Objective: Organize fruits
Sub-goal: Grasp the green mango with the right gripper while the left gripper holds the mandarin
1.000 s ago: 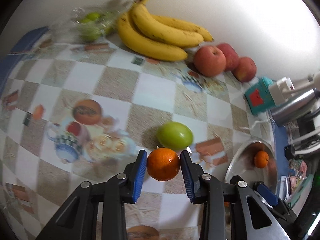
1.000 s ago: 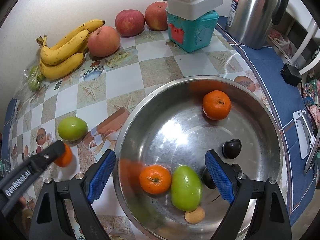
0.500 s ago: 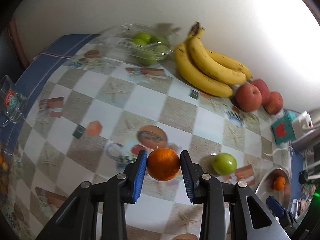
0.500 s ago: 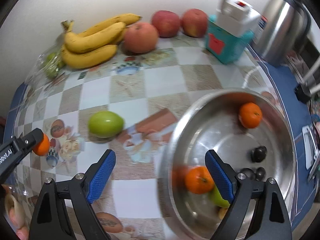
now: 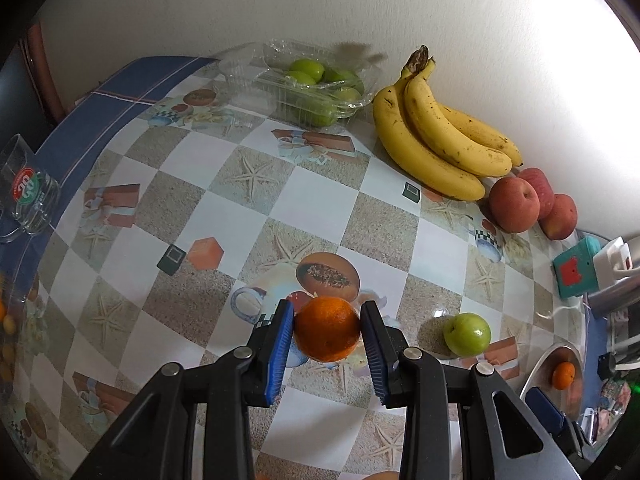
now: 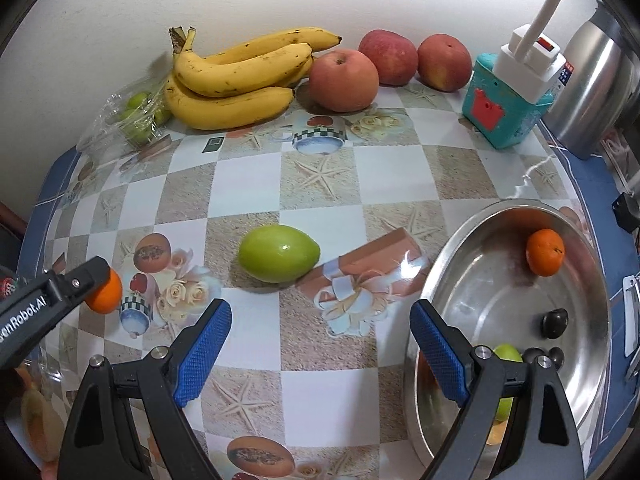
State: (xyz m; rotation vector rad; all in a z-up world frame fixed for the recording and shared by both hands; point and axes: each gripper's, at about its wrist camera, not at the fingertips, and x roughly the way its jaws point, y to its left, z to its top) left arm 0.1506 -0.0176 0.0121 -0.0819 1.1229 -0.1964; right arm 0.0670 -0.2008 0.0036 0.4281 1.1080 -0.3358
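Your left claw (image 5: 327, 330) is clamped on an orange (image 5: 327, 328) above the desk (image 5: 256, 216); right claw (image 6: 320, 344) gapes w/ nothing in it, near the green fruit (image 6: 279, 253) & steel bowl (image 6: 452, 248).

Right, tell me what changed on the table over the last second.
The left tool, still clamping the orange, carried it away from the steel bowl and the loose green fruit. The right tool, still open and empty, swung off the bowl to above the tablecloth near that fruit. Bananas, apples and the bowl's contents stayed put.
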